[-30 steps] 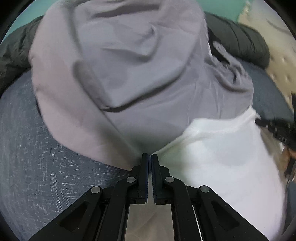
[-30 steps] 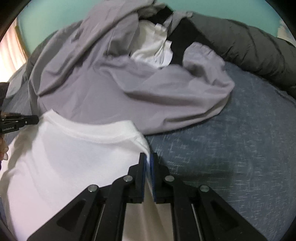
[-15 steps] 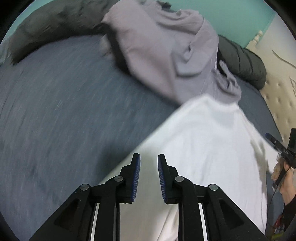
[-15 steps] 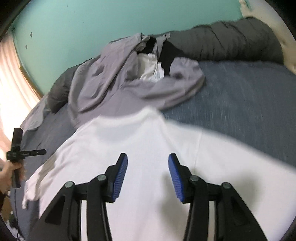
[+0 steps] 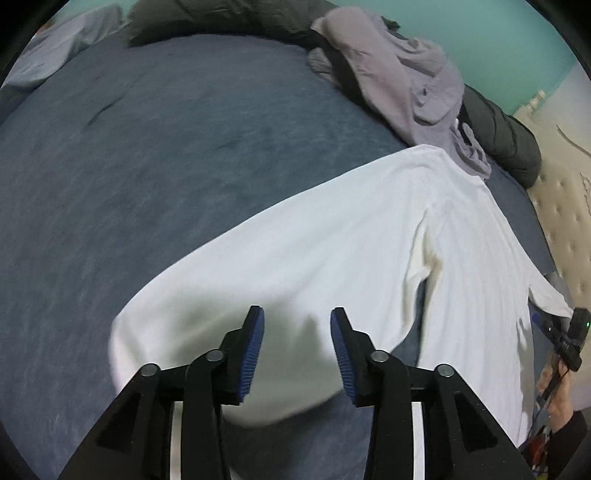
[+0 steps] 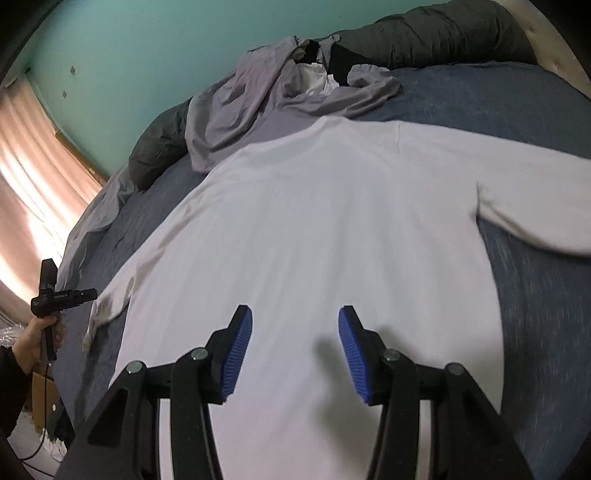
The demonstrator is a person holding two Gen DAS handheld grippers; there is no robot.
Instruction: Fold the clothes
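Left wrist view is showing the left gripper (image 5: 296, 343) hanging over one sleeve of the white long-sleeved shirt (image 5: 332, 258), its jaws having just been opening and now standing partly apart with nothing between them. The right gripper (image 6: 294, 350) is hovering over the shirt's body (image 6: 314, 229) with its jaws likewise parted and gripping nothing. The shirt is lying spread on the bed (image 5: 147, 166), sleeves out to both sides, its collar end touching the heap of grey garments (image 6: 258, 92).

Trouble could be coming from that overlap: a fold lifted near the collar may be dragging grey cloth along. A grip that takes only the top layer would be leaving the sleeve bunched.

The bed is wearing a dark blue cover, with a dark quilt (image 6: 424, 33) rolled along the far edge. The wall (image 6: 129, 55) is showing teal, a curtain (image 6: 33, 177) is glowing pink, and a tufted cream headboard (image 5: 561, 206) is standing at one side.
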